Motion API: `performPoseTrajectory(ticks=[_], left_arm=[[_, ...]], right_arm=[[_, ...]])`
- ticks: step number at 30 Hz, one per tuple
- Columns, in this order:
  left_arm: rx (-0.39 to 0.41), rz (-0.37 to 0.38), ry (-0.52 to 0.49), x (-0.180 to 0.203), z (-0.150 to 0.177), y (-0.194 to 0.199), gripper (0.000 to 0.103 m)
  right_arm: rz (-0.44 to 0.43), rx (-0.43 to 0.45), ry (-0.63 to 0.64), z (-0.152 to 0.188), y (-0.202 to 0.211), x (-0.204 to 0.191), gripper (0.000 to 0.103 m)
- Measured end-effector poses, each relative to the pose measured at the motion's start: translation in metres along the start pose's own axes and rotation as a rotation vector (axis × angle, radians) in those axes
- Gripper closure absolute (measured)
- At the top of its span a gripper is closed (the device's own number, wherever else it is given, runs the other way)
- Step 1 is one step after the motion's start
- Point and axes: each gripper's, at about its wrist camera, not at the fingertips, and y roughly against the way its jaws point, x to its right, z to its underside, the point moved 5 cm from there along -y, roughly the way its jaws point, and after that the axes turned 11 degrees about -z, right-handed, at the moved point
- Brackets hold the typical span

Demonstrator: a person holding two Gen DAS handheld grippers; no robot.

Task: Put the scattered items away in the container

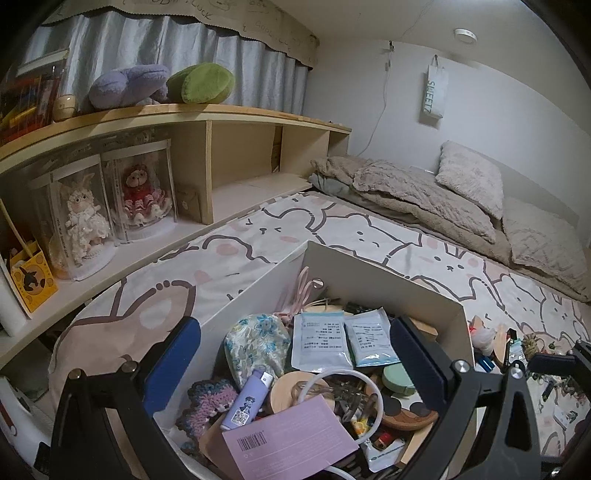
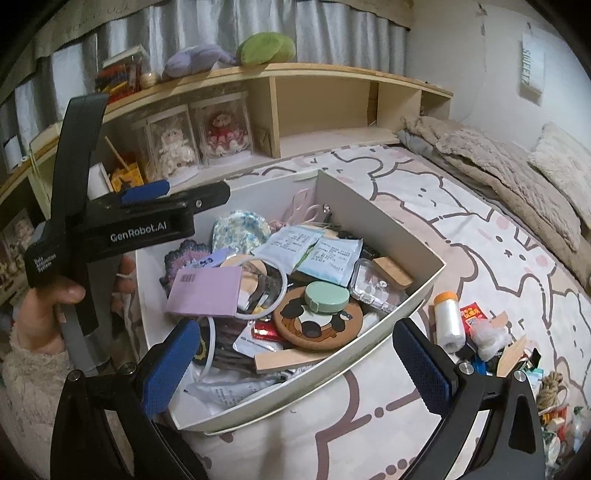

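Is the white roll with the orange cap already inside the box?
No. In the right wrist view the white roll stands on the bedsheet just outside the box, near other loose items.

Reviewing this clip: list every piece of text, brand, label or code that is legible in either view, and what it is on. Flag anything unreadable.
"GenRobot.AI": left gripper body.
"Data Acquisition System": same gripper, small print by the handle.
"SWEETZ": white paper bag hung on the wall.
Barcode, digits too small: purple card.
QR code, unreadable: purple lighter.
Printed lines too blurred: two pale blue sachets.
Writing too faint: curtain valance.
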Motion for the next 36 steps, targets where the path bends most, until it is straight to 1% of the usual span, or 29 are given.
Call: performPoseTrajectory(ticks=[10, 19, 22, 26, 36], left_arm=[[0.021, 0.004, -0.026, 0.011, -0.003, 0.007, 0.0], [0.037, 0.05, -0.055, 0.034, -0.004, 0.016, 0.0], [0.042, 0.072, -0.073, 0.044, -0.003, 0.019, 0.0], [0.059, 0.069, -0.091, 0.053, -0.003, 0.021, 0.0], [0.083, 0.14, -0.104, 0.084, -0.003, 0.033, 0.0]], right_arm=[[-0.007, 0.118, -0.003, -0.003, 0.023, 0.005, 0.0], [0.025, 0.236, -0.021, 0.001, 0.055, 0.02, 0.0], [0.051, 0.265, -0.042, 0.006, 0.066, 0.029, 0.0], [0.091, 0.298, -0.071, 0.016, 0.083, 0.046, 0.0], [0.203, 0.389, -0.19, 0.05, 0.133, 0.092, 0.0]])
